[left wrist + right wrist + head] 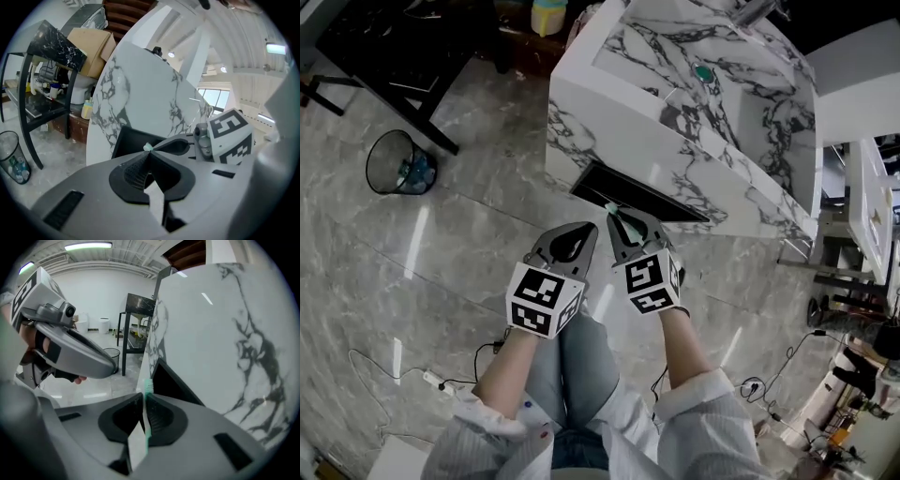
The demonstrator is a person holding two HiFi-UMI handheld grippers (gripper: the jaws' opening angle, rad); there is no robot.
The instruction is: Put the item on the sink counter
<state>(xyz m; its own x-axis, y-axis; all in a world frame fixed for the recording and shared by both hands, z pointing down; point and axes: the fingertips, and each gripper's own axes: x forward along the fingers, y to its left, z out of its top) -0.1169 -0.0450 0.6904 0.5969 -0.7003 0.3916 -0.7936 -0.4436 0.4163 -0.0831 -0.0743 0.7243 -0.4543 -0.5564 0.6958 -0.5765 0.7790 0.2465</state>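
The right gripper [143, 398] is pinching a thin toothbrush [148, 386] before the sink counter [675, 159], the left gripper [149, 152] beside it is pressing together empty, and the brush is likely risking a slip.

Staged bathroom corner in an open hall — freestanding marble-look sink counter [628, 141], grey stone-tile floor [469, 244], mesh waste bin [400, 162], black table [56, 40], cardboard box [91, 49], power strip [432, 380] with loose cables — bare ceiling, strip light [88, 246].

marble sink counter [623, 141] on grey tile floor [487, 253] w/ mesh bin [400, 162] & power strip [433, 380].
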